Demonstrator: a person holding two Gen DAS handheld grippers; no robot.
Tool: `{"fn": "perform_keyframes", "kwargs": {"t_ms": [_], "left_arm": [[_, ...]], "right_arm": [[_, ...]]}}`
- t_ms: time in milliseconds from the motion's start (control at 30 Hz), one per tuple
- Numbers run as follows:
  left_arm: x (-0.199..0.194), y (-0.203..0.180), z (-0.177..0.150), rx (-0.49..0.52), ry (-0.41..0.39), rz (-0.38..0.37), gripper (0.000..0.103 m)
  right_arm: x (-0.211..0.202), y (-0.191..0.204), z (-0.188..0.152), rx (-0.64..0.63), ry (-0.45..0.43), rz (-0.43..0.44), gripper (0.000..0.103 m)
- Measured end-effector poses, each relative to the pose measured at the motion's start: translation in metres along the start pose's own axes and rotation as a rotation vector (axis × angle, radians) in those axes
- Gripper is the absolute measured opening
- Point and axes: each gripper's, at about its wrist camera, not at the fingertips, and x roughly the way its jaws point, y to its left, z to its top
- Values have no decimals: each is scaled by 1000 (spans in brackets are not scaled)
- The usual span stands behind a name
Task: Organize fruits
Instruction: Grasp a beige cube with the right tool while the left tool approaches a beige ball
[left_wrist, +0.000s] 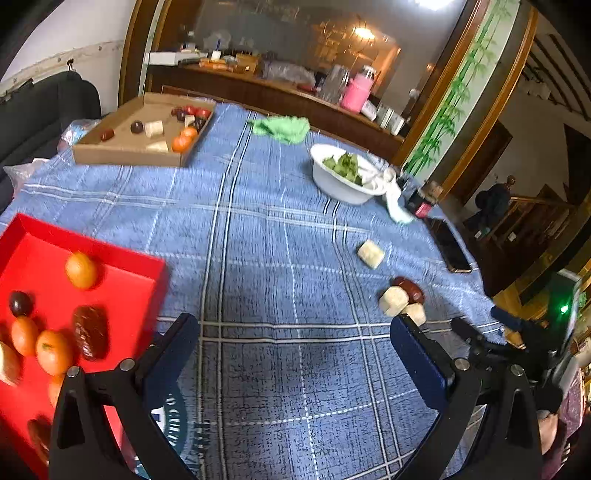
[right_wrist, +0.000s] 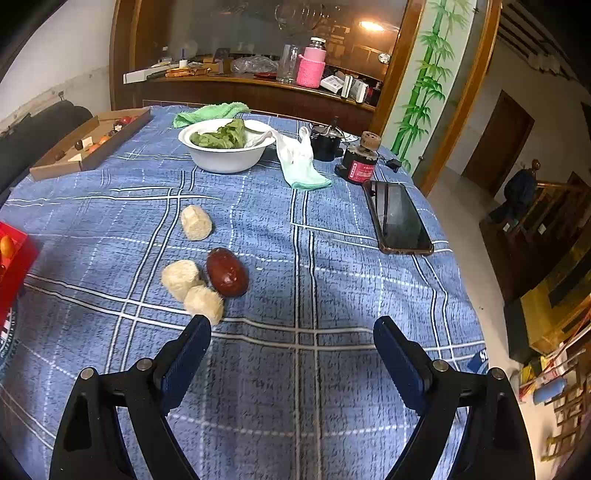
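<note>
Both the left gripper (left_wrist: 295, 334) and right gripper (right_wrist: 291, 332) hover empty, fingers spread wide, over the blue-checked worktop (right_wrist: 332, 280), where a dark red fruit (right_wrist: 226, 272) touching pale chunks (right_wrist: 181, 278) could scatter if the right fingers close carelessly, far from the red tray (left_wrist: 122, 280).

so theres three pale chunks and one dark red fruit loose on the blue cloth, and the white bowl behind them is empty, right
Not quite: the white bowl is not empty; it holds green leaves, as the right wrist view shows clearly. The rest stands: three pale chunks and one dark red fruit lie loose on the blue cloth.
</note>
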Motion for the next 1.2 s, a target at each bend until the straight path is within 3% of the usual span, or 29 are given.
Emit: {"fn": "perform_keyframes", "kwargs": {"t_ms": [133,333,400,433,533,567,667,833,1033,1100,1200], "left_arm": [[14,-7,-2,13,33,30,103],[19,-21,-5,77,20,87,103],[20,-19,-4,71,26,77,101],[20,-17,-3,58,28,66,99],[23,-6,1,8,59,-1,64],[25,-2,2,-6,74,-23,51],[28,6,3,-35,84,-32,50],[32,14,4,-60,97,-37,52],[33,14,6,-47,99,-48,56],[36,7,8,-25,106,-56,59],[45,-7,10,20,129,-67,60]], "right_arm": [[6,-1,2,-11,-1,12,92],[8,-2,0,-34,-23,83,92],[6,-10,0,-12,-35,136,86],[5,-16,0,10,-37,167,76],[15,-40,3,108,2,276,46],[22,-47,5,146,27,329,41],[37,-52,7,192,60,410,41],[58,-19,13,144,117,549,41],[70,16,17,62,144,517,41],[72,24,15,42,153,496,33],[68,25,10,48,141,488,33]]}}
